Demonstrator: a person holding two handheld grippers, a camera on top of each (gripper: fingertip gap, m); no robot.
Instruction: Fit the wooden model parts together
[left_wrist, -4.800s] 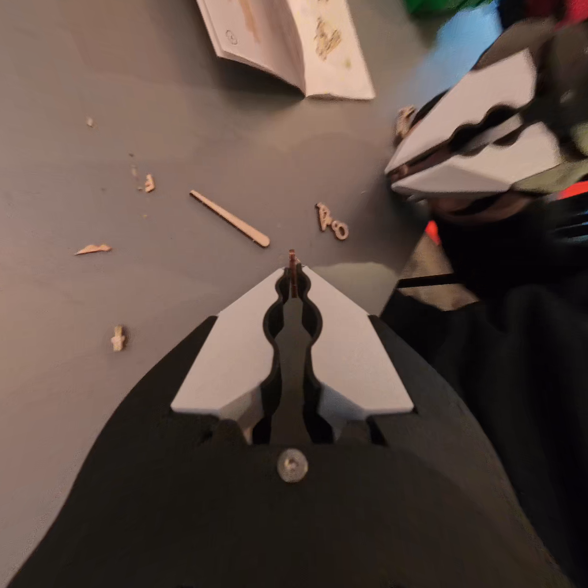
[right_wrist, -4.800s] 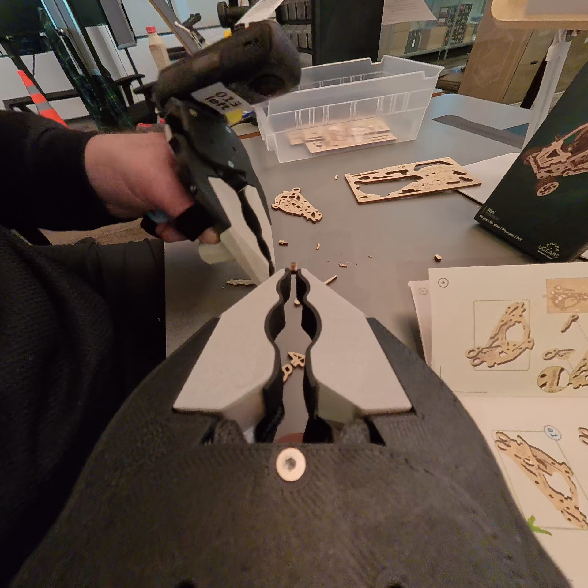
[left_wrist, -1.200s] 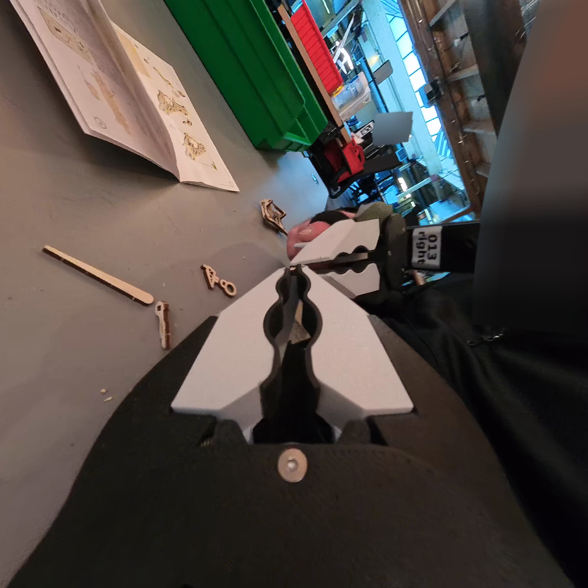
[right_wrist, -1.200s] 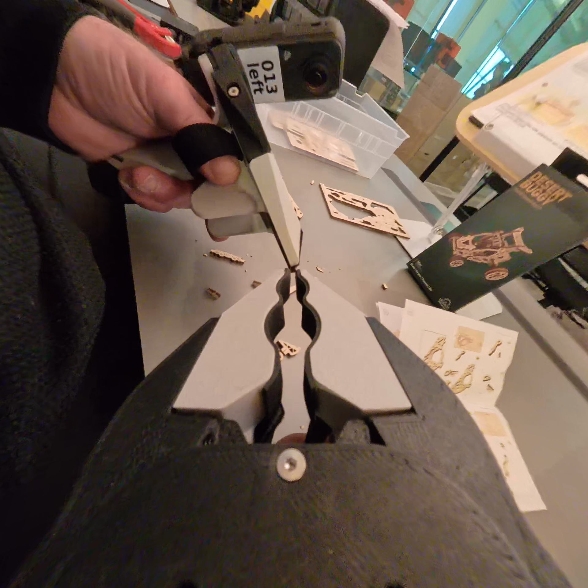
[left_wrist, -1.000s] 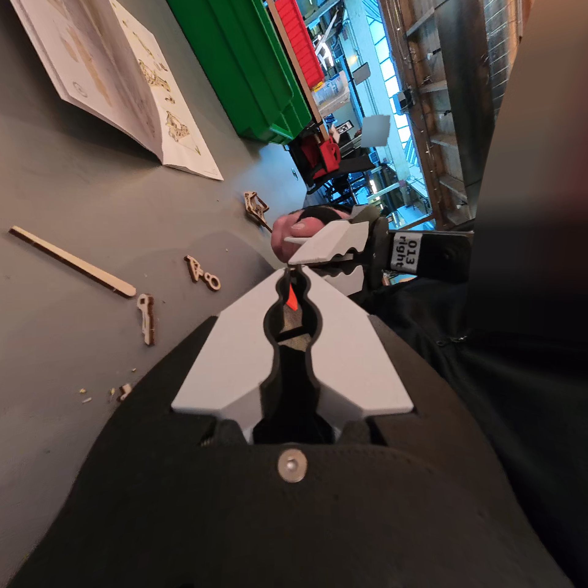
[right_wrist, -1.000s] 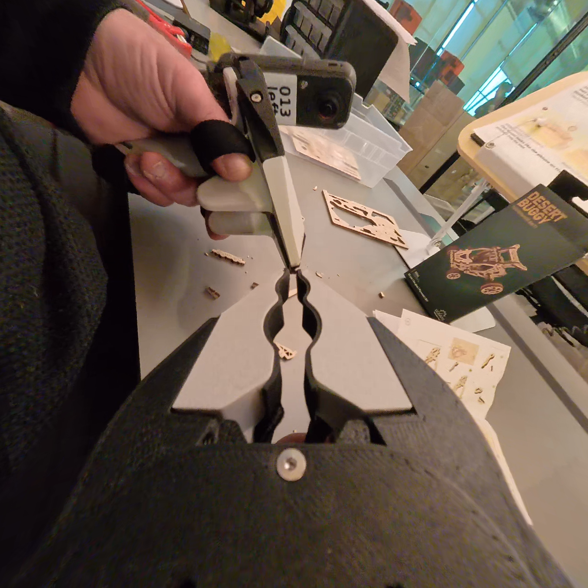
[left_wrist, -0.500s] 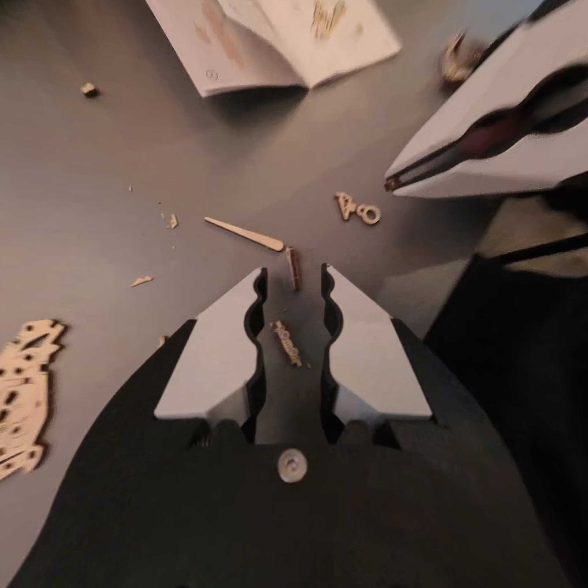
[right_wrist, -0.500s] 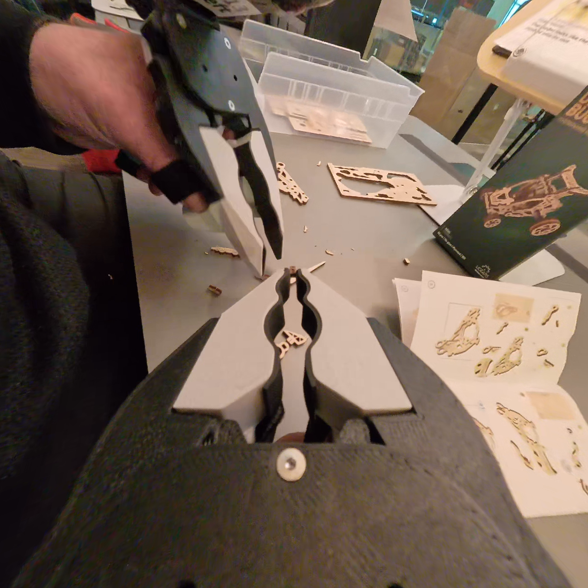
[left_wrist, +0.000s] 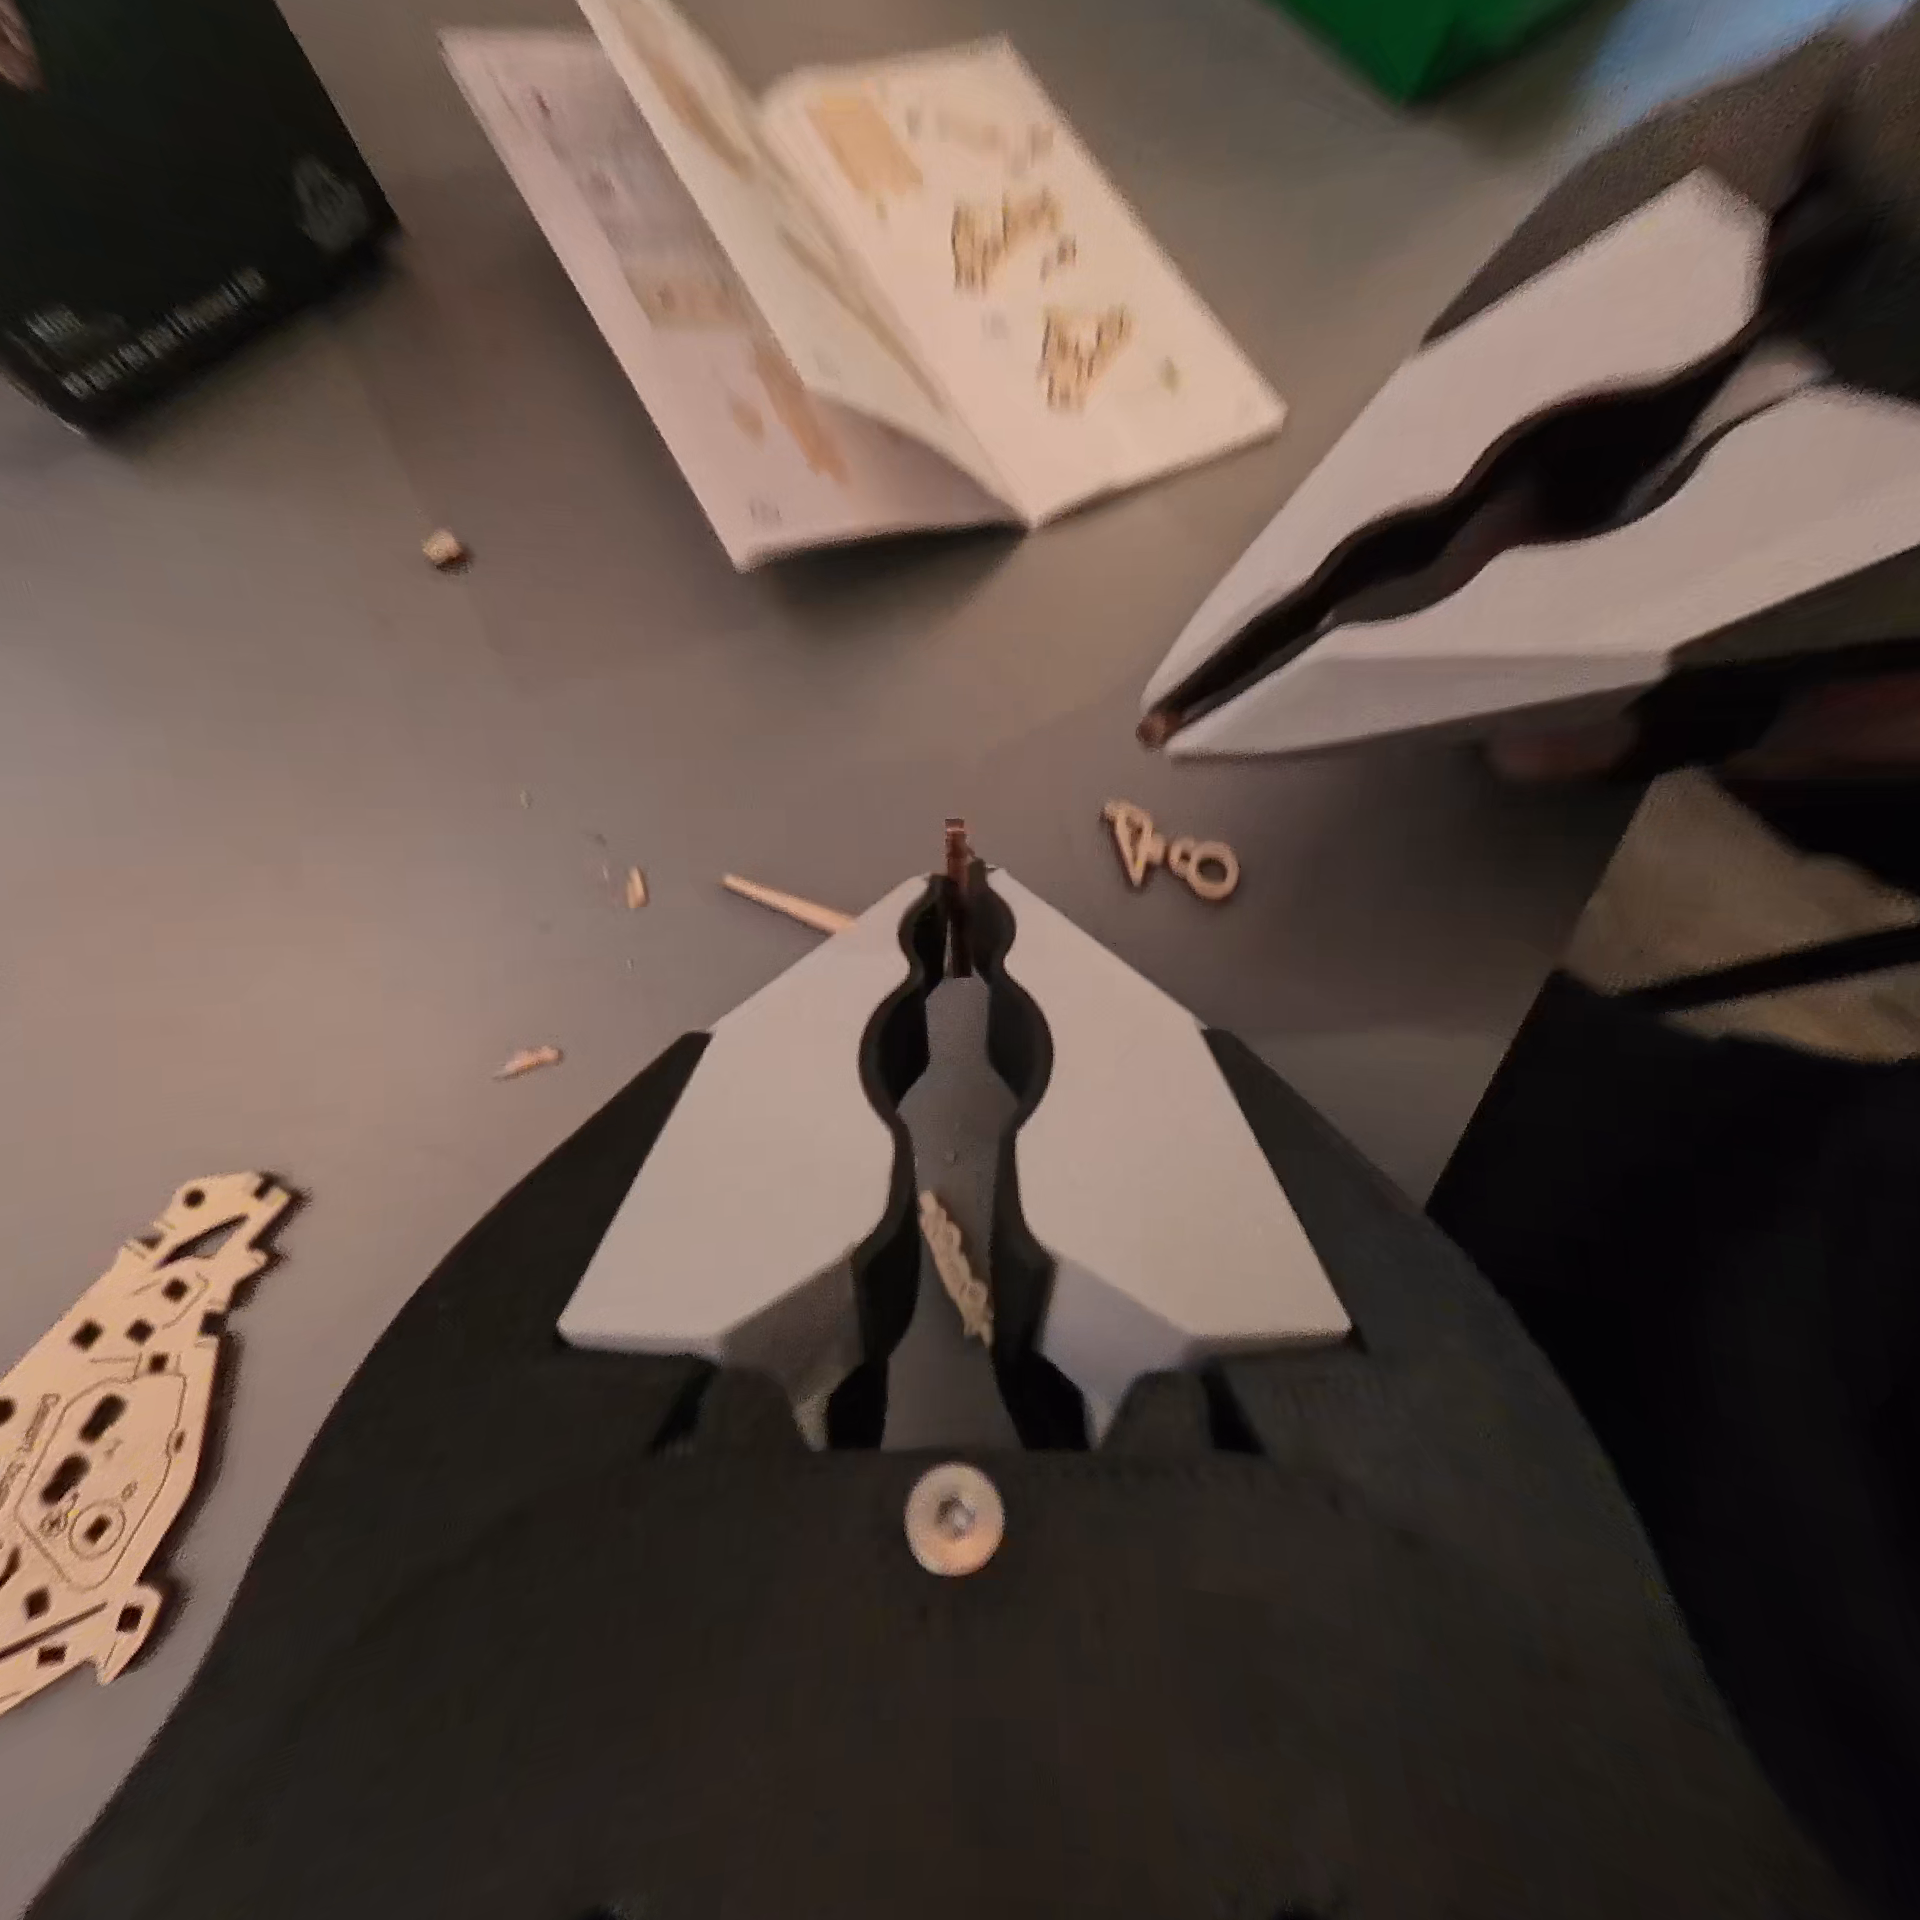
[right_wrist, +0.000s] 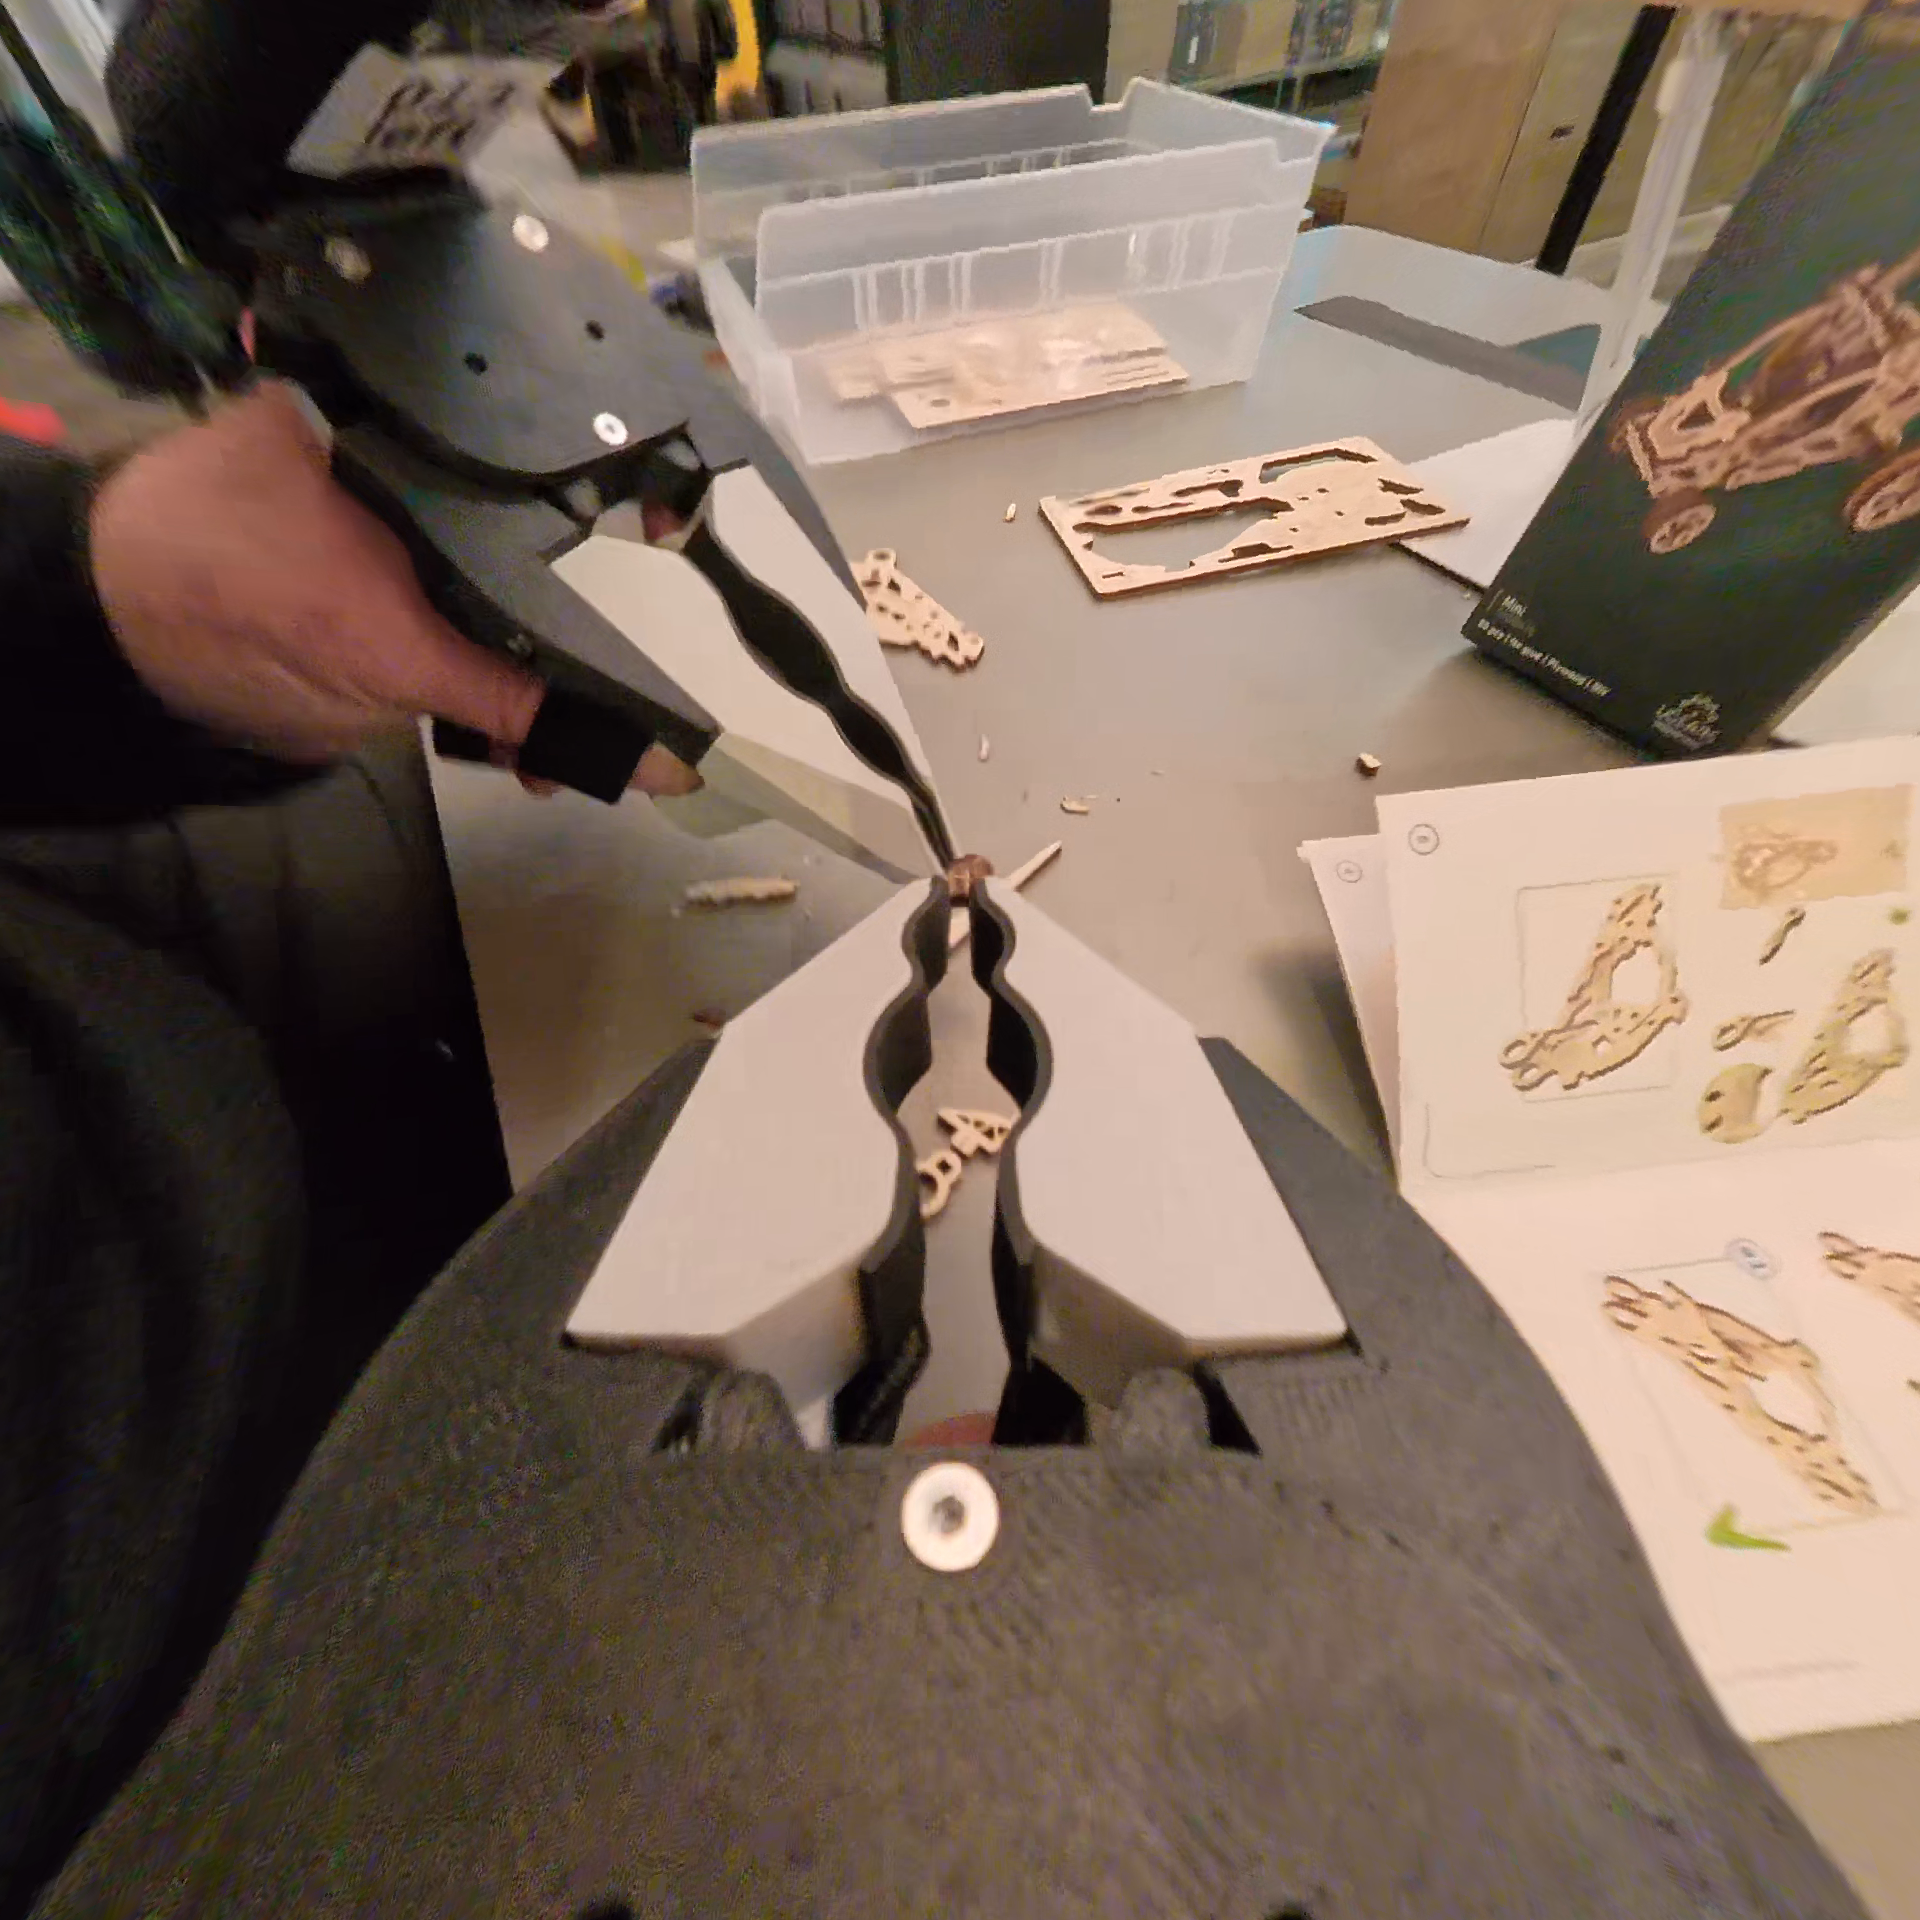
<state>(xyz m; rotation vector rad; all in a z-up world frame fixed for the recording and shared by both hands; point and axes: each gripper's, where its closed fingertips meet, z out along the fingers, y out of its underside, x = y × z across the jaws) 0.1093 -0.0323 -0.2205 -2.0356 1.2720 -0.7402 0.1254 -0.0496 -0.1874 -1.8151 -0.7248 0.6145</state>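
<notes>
My bench: grey tabletop (right_wrist: 1195, 675). Behind it cardboard boxes (right_wrist: 1475, 114), white stand (right_wrist: 1662, 156), dim warm light.
</notes>
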